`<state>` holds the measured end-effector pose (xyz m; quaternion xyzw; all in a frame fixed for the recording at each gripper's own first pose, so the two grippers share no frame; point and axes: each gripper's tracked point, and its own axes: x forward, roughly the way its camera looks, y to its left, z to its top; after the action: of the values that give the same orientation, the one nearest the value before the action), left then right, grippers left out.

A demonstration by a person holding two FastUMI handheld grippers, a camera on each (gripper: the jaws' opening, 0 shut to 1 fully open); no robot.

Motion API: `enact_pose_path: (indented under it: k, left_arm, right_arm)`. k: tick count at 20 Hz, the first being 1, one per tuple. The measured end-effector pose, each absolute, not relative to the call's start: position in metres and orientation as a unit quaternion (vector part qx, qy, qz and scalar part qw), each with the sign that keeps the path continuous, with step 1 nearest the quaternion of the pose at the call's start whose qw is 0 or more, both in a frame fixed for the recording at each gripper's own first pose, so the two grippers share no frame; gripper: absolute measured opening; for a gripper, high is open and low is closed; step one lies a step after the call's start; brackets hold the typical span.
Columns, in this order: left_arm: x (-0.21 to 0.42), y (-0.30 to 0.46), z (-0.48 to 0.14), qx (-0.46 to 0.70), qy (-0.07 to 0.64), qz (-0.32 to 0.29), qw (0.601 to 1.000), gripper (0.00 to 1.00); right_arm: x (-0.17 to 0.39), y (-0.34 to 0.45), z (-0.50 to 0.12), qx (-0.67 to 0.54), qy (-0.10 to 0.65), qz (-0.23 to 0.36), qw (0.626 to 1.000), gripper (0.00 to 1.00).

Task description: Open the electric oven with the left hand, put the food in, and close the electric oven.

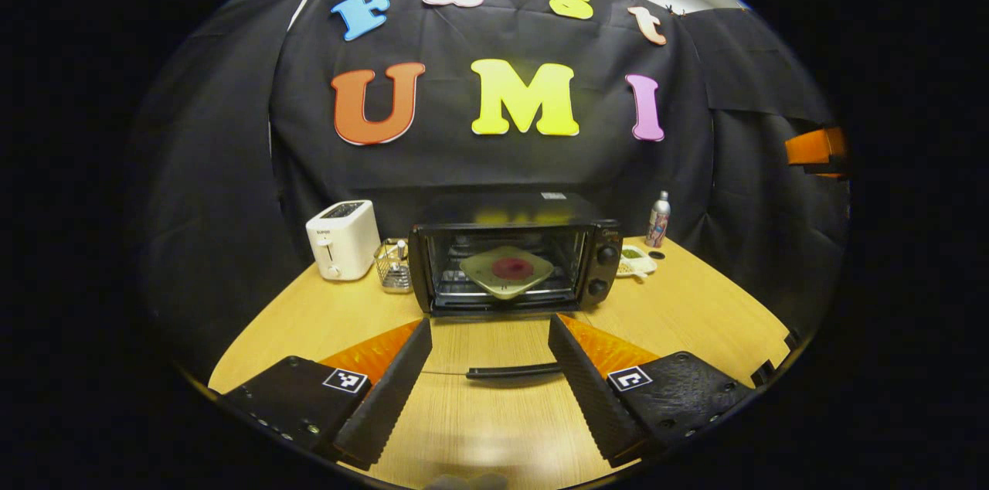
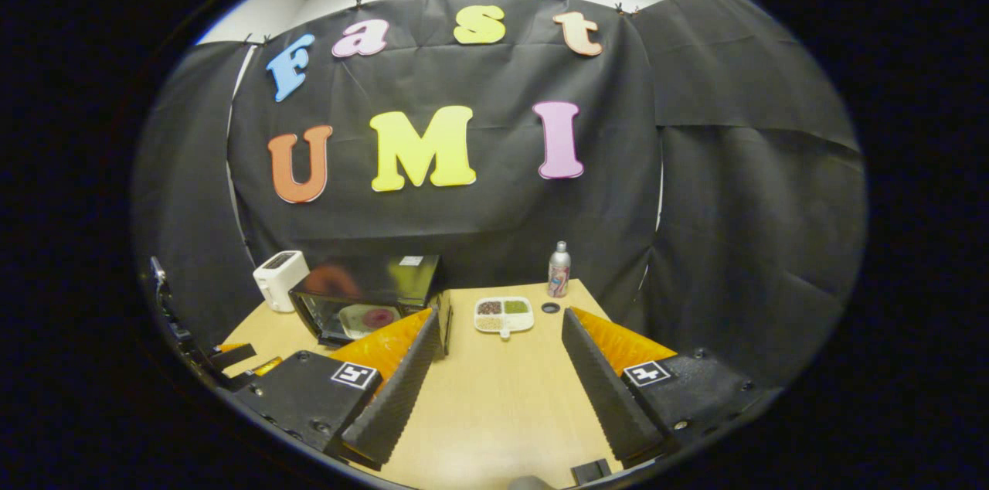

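Left gripper view, my left gripper point(image 1: 488, 366) spread wide, oven point(image 1: 514, 254) door folded down, plate point(image 1: 507, 270) of food inside, my right gripper point(image 2: 494, 370) spread too.

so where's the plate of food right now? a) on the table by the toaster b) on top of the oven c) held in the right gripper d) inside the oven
d, in the left gripper view the plate sits on the rack inside the oven, whose door lies folded down, and both grippers are open and hold nothing.
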<state>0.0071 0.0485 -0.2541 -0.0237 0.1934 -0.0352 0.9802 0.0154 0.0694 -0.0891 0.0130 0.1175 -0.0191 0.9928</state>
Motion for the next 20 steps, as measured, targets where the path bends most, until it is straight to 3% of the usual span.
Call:
enact_pose_path:
  k: [12,13,14,20]
  left_arm:
    - [0.004,0.006,-0.380,-0.023,0.319,-0.052,0.946,0.97]
    - [0.004,0.005,-0.387,-0.021,0.329,-0.053,0.943,0.97]
    - [0.007,0.002,-0.394,-0.019,0.333,-0.052,0.941,0.97]
    - [0.023,-0.001,-0.417,-0.015,0.350,-0.047,0.935,0.97]
  right_arm:
    - [0.008,0.037,-0.101,-0.003,0.144,-0.043,0.989,0.96]
    - [0.008,0.035,-0.100,-0.004,0.146,-0.044,0.988,1.00]
    - [0.007,0.032,-0.101,-0.005,0.147,-0.046,0.988,0.96]
    - [0.005,0.015,-0.105,-0.004,0.154,-0.061,0.986,1.00]
